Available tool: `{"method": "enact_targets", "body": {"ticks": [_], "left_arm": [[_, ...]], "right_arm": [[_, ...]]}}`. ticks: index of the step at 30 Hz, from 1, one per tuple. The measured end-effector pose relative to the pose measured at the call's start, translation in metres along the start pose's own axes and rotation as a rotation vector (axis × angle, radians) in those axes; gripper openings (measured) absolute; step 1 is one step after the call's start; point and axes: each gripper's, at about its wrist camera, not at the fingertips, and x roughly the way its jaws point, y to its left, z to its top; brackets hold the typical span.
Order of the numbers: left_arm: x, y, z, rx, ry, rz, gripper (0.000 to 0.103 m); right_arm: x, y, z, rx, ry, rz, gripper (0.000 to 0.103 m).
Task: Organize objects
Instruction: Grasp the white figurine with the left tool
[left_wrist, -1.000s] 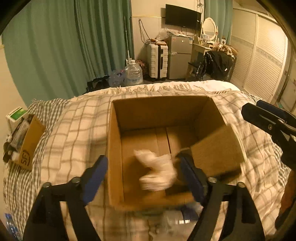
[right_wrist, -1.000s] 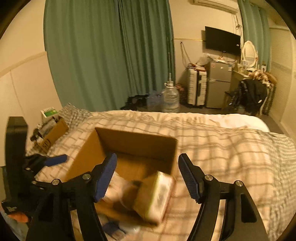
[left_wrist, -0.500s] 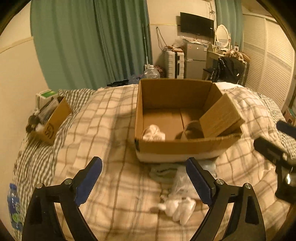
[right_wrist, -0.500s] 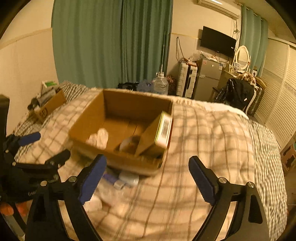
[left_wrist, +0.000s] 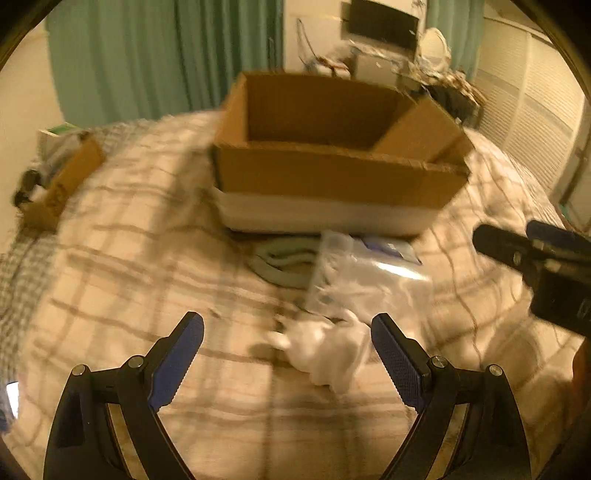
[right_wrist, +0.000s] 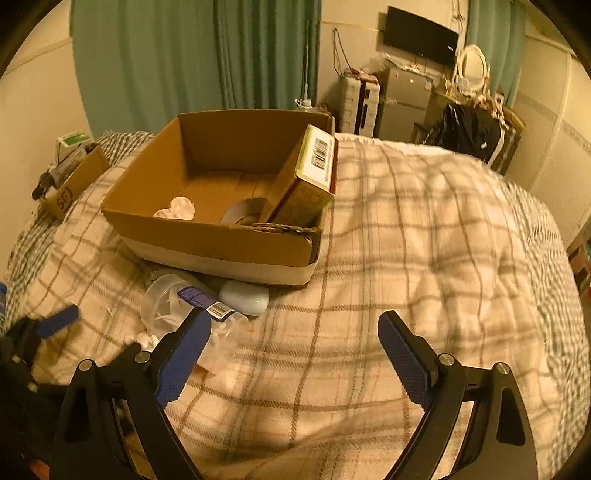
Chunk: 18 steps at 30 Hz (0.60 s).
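Both grippers' jaws stood apart, holding nothing: the left gripper (left_wrist: 287, 343) hovered over a white crumpled wad (left_wrist: 325, 350). The right gripper (right_wrist: 294, 345) hung above bare blanket (right_wrist: 424, 236) beside the cardboard box (right_wrist: 221, 240).

A cardboard box (right_wrist: 221, 236) sat on the bed (right_wrist: 424, 240). Inside it, a crumpled wad (right_wrist: 176, 208) lay left of a tape roll (right_wrist: 243, 214), with a carton (right_wrist: 308, 177) leaning against the right wall. Before the box lay a plastic bag (right_wrist: 173, 306) and a rounded case (right_wrist: 244, 300); a smaller box (right_wrist: 72, 182) stood far left.
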Motion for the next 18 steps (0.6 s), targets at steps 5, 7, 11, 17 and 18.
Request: {"method": "enact_targets", "body": {"ticks": [5,7,11,17,18], "left_arm": [[0.031,-0.006,0.0,0.007,0.104,-0.06,0.093],[0.044,-0.01,-0.003,0.006,0.149,-0.096,0.086],[0.055,-0.008,-0.006,-0.019,0.2,-0.122,0.078],[0.02,0.016,-0.003,-0.12,0.117,-0.065,0.078],[0.013,0.022,-0.001,-0.138,0.102,-0.052,0.078]], "right_arm": [[0.004,-0.002,0.001,0.018,0.005,0.026,0.092],[0.008,-0.001,0.002,0.014,0.014,0.034,0.092],[0.018,0.001,0.003,0.009,0.036,0.04,0.092],[0.017,0.002,0.002,0.01,0.036,0.037,0.092],[0.016,0.003,0.002,0.011,0.033,0.027,0.092]]}}
